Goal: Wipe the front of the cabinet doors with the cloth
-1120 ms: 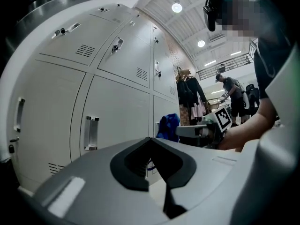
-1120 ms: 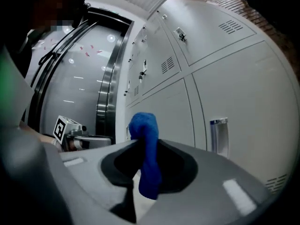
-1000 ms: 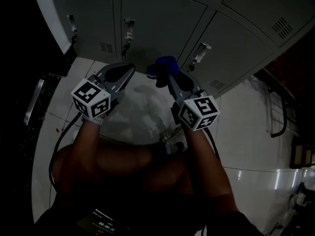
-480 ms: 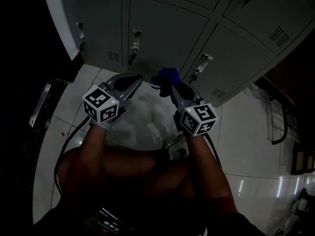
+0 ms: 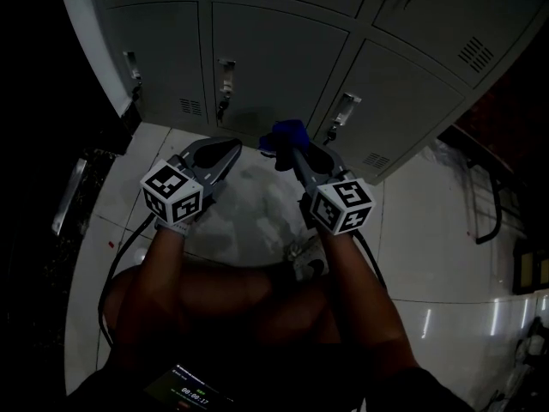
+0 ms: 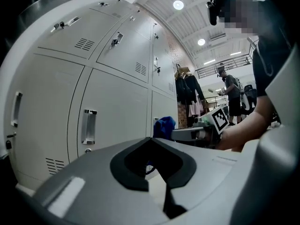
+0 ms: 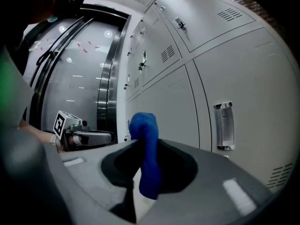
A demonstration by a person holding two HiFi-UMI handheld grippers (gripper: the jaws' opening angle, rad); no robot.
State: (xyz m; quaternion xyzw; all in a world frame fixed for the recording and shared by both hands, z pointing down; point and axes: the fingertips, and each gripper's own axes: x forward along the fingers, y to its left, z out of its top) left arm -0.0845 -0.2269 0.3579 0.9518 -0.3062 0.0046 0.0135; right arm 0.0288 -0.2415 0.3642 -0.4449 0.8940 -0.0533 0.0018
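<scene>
Holding the blue cloth [image 5: 286, 133] by one narrow fold, the right gripper [image 5: 292, 149] has its jaws closed on it. The cloth sits near the bottom edge of the lower cabinet doors [image 5: 274, 63]; contact cannot be confirmed. The left gripper [image 5: 230, 150] is closed with nothing between its jaws.

Risk: the bunched cloth may snag on the latch handle [image 5: 341, 110] or slip free, letting bare jaw tips scrape the door.

Compared with 0.5 s ago, the grip and both grippers' positions are nearly unchanged.

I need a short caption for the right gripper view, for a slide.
The right tool, shut on a blue cloth, faces the grey cabinet doors; the left tool is visible beside it.
</scene>
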